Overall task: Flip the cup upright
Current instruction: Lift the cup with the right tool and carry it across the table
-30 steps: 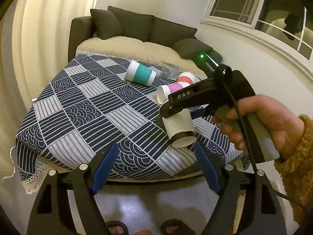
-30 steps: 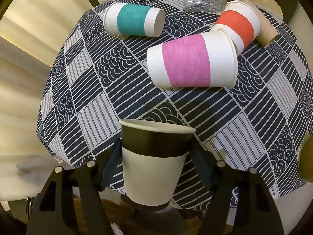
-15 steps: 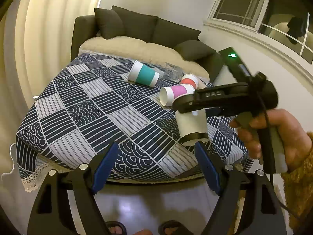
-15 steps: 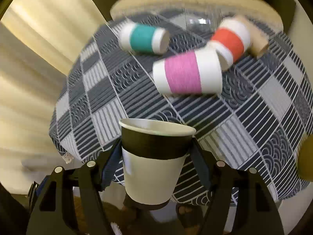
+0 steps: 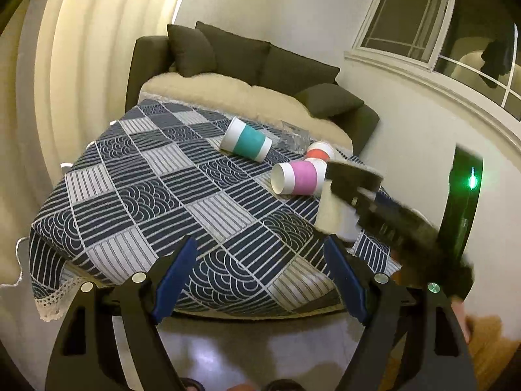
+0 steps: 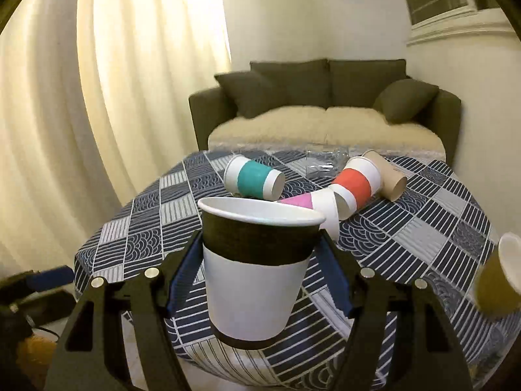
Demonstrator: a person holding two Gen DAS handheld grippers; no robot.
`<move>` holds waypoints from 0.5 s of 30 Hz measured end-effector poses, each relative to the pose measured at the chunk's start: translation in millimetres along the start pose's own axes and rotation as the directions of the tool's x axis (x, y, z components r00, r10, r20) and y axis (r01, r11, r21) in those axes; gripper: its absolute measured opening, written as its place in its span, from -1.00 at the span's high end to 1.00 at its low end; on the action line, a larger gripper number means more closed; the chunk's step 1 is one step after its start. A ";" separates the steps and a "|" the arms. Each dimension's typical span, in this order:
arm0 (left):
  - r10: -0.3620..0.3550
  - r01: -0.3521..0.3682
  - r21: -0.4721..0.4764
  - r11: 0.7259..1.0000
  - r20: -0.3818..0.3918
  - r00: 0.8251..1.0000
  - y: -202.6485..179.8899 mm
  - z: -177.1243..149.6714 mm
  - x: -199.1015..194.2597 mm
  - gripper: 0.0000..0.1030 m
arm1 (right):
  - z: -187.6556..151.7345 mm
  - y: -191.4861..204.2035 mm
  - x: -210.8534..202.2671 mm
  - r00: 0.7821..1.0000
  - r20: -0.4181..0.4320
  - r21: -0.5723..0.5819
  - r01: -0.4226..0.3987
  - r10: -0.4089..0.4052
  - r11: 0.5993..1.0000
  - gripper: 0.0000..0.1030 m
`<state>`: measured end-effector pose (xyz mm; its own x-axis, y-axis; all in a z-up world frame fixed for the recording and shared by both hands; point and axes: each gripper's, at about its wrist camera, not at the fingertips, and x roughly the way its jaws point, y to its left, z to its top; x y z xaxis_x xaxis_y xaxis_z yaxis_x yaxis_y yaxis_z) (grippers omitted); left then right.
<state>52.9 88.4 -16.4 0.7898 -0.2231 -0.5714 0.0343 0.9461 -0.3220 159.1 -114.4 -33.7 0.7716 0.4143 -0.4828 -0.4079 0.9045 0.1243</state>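
My right gripper [image 6: 259, 277] is shut on a white paper cup with a black band [image 6: 257, 270], held upright with its mouth up, over the near edge of the table [image 6: 423, 238]. In the left wrist view that cup [image 5: 335, 218] and the right gripper [image 5: 355, 195] are blurred at the table's right side. My left gripper [image 5: 260, 280] is open and empty, off the table's near edge. A teal-banded cup [image 5: 246, 140], a pink-banded cup [image 5: 299, 177] and a red-banded cup [image 6: 356, 184] lie on their sides at the far end.
A clear glass [image 6: 325, 159] and a brown cup [image 6: 387, 176] lie on their sides by the red cup. A yellow cup [image 6: 498, 280] is at the right edge. A dark sofa [image 6: 325, 107] stands behind the table, curtains on the left.
My right gripper has tilted up and levelled, turning the black-banded cup mouth-up and upright, and moved right and lower in the left view. The left gripper has drawn back a little.
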 end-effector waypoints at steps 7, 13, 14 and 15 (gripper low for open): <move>0.009 -0.010 0.027 1.000 0.046 0.999 -0.6 3.3 -3.3 -0.53 | -35.5 12.6 1.0 0.969 0.192 -0.043 0.167 -0.156 0.985 -0.34; 0.029 -0.029 -0.014 0.999 0.050 0.998 9.2 7.5 2.0 -0.64 | -48.8 22.0 5.6 0.937 0.276 -0.114 0.253 -0.214 0.961 -0.34; 0.030 -0.030 -0.013 0.999 0.055 0.998 9.3 7.6 2.0 -0.64 | -48.9 23.8 7.1 0.934 0.286 -0.121 0.255 -0.212 0.959 -0.34; 0.035 -0.035 -0.011 0.999 0.061 0.998 9.4 7.8 2.1 -0.63 | -49.2 24.9 9.4 0.933 0.290 -0.124 0.260 -0.215 0.958 -0.34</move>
<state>59.6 98.7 -14.8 0.8264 -0.1749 -0.5353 -0.0001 0.9505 -0.3106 132.1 -93.0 -77.8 0.9488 0.2206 -0.2259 -0.2507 0.9613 -0.1141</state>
